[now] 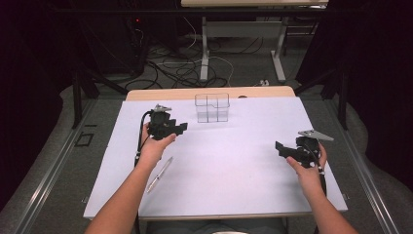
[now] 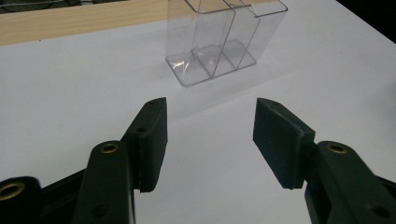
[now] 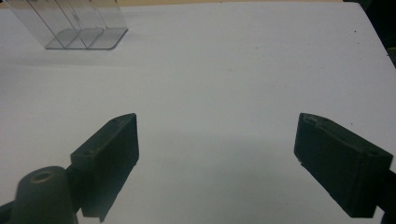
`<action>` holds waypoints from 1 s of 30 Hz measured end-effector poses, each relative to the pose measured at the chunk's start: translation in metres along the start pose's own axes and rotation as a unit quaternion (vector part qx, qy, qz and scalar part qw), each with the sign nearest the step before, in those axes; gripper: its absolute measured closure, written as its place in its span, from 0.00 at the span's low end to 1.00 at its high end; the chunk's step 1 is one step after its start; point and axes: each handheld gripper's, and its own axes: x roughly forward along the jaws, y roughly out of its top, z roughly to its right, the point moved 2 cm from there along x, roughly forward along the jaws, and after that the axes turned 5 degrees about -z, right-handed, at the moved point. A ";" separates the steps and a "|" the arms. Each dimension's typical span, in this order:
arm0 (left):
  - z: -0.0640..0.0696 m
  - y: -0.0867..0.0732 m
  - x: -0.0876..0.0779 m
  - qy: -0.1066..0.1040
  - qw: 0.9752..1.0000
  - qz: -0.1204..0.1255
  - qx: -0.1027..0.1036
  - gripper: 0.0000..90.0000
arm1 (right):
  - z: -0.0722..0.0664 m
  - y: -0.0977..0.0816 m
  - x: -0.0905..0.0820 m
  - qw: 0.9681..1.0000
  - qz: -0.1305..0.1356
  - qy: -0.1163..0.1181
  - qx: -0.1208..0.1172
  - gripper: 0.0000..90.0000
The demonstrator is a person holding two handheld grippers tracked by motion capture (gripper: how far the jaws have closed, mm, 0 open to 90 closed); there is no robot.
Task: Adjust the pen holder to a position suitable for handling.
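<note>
A clear plastic holder [image 1: 212,108] with several upright compartments stands at the far middle of the white sheet [image 1: 234,161]. My left gripper [image 1: 181,127] hovers just left of it and points toward it, jaws open with nothing between them. In the left gripper view the holder [image 2: 219,46] stands a short way beyond the gripper [image 2: 210,105]. My right gripper [image 1: 280,147] is at the right side of the sheet, pointing left, jaws wide open and empty. In the right gripper view the gripper [image 3: 217,121] faces bare sheet, with the holder [image 3: 70,28] at the top left. A silver pen [image 1: 159,174] lies by my left forearm.
The table's wooden edge [image 1: 160,93] shows beyond the white sheet. Past the table, cables [image 1: 180,68] lie on the floor beside the legs of another desk [image 1: 204,53]. Dark curtains close in both sides.
</note>
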 end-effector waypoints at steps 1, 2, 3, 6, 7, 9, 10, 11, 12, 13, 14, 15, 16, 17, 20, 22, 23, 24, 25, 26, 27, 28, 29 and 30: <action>0.000 -0.003 -0.002 -0.001 1.000 0.000 -0.002 0.49 | 0.000 0.000 0.001 1.000 0.001 0.000 -0.001 0.15; -0.001 -0.007 -0.004 0.004 1.000 -0.001 0.005 0.48 | 0.000 0.001 0.001 1.000 0.000 0.001 -0.002 0.15; -0.002 -0.012 -0.007 0.009 1.000 -0.003 0.012 0.47 | -0.001 0.001 0.002 1.000 0.000 0.002 -0.004 0.15; -0.004 -0.017 -0.009 0.010 1.000 0.001 0.009 0.42 | -0.003 0.000 0.003 1.000 -0.005 0.003 -0.003 0.15; -0.004 -0.019 -0.011 0.013 1.000 0.000 0.011 0.40 | -0.002 0.000 0.004 1.000 -0.005 0.003 -0.006 0.15; -0.007 -0.024 -0.013 0.017 1.000 0.000 0.016 0.38 | -0.003 0.000 0.003 1.000 -0.004 0.003 -0.007 0.15; -0.008 -0.026 -0.015 0.019 1.000 -0.001 0.019 0.38 | -0.003 -0.001 0.003 1.000 -0.004 0.003 -0.006 0.15; -0.010 -0.029 -0.016 0.018 1.000 0.001 0.019 0.36 | -0.003 -0.001 0.002 1.000 -0.004 0.002 -0.006 0.15; -0.011 -0.031 -0.018 0.021 1.000 0.001 0.020 0.36 | -0.003 -0.001 0.002 1.000 -0.004 0.002 -0.006 0.15; -0.012 -0.033 -0.019 0.021 1.000 0.000 0.019 0.34 | -0.004 -0.001 0.002 1.000 -0.005 0.002 -0.004 0.15; -0.012 -0.035 -0.021 0.022 1.000 -0.004 0.019 0.34 | -0.003 -0.001 0.001 1.000 -0.004 0.002 -0.004 0.15; -0.013 -0.037 -0.022 0.020 0.999 -0.005 0.025 0.34 | -0.003 0.000 0.001 1.000 -0.003 0.003 -0.004 0.15; -0.012 -0.039 -0.024 0.019 0.999 -0.007 0.028 0.34 | -0.003 0.000 0.000 1.000 -0.002 0.003 -0.006 0.15; -0.013 -0.041 -0.026 0.023 0.999 -0.008 0.035 0.33 | -0.003 0.000 0.000 1.000 -0.001 0.002 -0.009 0.15; -0.012 -0.048 -0.030 0.022 0.999 -0.013 0.037 0.32 | -0.003 0.000 0.000 1.000 0.000 0.001 -0.008 0.15; -0.012 -0.052 -0.032 0.027 0.999 -0.016 0.039 0.31 | -0.003 0.000 -0.001 1.000 -0.001 0.003 -0.008 0.15; -0.012 -0.054 -0.033 0.028 0.999 -0.018 0.038 0.29 | -0.003 0.000 -0.001 1.000 0.000 0.004 -0.008 0.15; -0.012 -0.055 -0.034 0.029 0.999 -0.017 0.039 0.29 | -0.003 0.000 -0.001 1.000 0.000 0.004 -0.008 0.15; -0.012 -0.057 -0.034 0.026 0.999 -0.019 0.034 0.29 | -0.003 0.000 -0.001 1.000 0.000 0.004 -0.010 0.15; -0.013 -0.058 -0.036 0.024 0.999 -0.024 0.036 0.28 | -0.003 0.000 -0.002 1.000 0.000 0.004 -0.009 0.15; -0.013 -0.061 -0.035 0.022 0.999 -0.022 0.031 0.28 | -0.003 0.000 -0.002 1.000 0.000 0.004 -0.012 0.15; -0.014 -0.062 -0.036 0.023 0.999 -0.026 0.030 0.28 | -0.003 0.000 -0.002 1.000 0.000 0.004 -0.013 0.15; -0.014 -0.064 -0.037 0.022 0.999 -0.030 0.027 0.28 | -0.003 0.000 -0.002 1.000 0.000 0.005 -0.012 0.15; -0.014 -0.065 -0.038 0.022 0.999 -0.033 0.027 0.28 | -0.003 0.000 -0.002 1.000 -0.001 0.005 -0.012 0.15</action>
